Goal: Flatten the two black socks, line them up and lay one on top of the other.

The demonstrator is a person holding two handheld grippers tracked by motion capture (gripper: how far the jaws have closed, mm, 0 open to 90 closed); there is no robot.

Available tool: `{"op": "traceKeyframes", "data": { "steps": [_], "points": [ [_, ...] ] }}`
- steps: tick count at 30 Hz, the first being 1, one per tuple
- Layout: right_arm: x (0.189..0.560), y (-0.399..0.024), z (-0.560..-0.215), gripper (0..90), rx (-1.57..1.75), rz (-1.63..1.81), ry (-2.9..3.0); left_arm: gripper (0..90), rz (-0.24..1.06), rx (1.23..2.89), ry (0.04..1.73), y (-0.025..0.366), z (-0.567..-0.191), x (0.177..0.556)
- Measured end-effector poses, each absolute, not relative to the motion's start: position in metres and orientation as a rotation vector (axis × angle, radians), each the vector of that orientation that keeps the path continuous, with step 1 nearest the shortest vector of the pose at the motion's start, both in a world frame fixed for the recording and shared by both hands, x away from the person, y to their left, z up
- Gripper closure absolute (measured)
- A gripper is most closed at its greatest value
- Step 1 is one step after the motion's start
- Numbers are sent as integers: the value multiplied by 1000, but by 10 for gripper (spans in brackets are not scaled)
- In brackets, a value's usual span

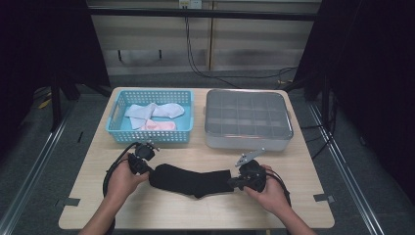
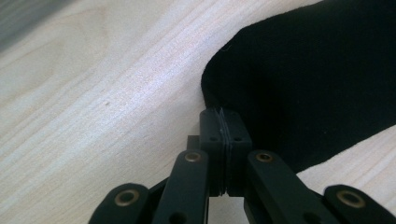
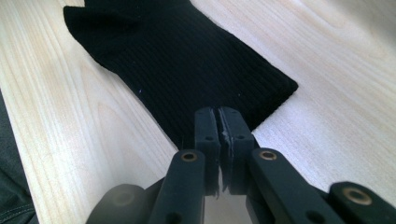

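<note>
A black sock (image 1: 191,181) lies flat across the near middle of the wooden table (image 1: 195,210). My left gripper (image 1: 148,171) is at its left end, jaws shut, pads pinching the sock's rounded edge (image 2: 299,84) in the left gripper view (image 2: 223,122). At the other end, my right gripper (image 1: 231,182) is also shut, its pads closed on the corner of the ribbed cuff (image 3: 187,60) in the right gripper view (image 3: 219,122). A hand holds each gripper.
A blue plastic basket (image 1: 113,128) at the back left holds pale socks (image 1: 147,111) and a pink one (image 1: 159,126). To its right stands a grey box (image 1: 244,142) with many small compartments. Bare wood runs along the table's near edge.
</note>
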State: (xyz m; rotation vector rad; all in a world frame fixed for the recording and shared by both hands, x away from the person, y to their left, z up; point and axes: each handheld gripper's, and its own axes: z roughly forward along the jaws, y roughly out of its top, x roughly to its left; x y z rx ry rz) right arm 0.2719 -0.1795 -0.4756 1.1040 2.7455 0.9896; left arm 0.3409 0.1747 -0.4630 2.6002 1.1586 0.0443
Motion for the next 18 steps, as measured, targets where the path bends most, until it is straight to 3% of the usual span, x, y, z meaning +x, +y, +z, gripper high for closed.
{"op": "traceKeyframes", "data": {
  "steps": [12, 14, 15, 16, 18],
  "points": [
    [274, -183, -465, 870, 1063, 957, 2717, 889, 76, 2619, 1146, 174, -465, 339],
    [274, -183, -474, 865, 1072, 953, 2733, 796, 93, 2604, 1155, 175, -465, 339],
    [274, -182, -477, 861, 1073, 964, 2735, 796, 116, 2584, 1170, 176, -463, 339],
    [273, -182, -476, 833, 1074, 974, 2727, 665, 147, 2545, 1180, 179, -455, 339],
    [273, -182, -475, 823, 1064, 978, 2725, 638, 170, 2531, 1177, 180, -448, 338]
  ]
}}
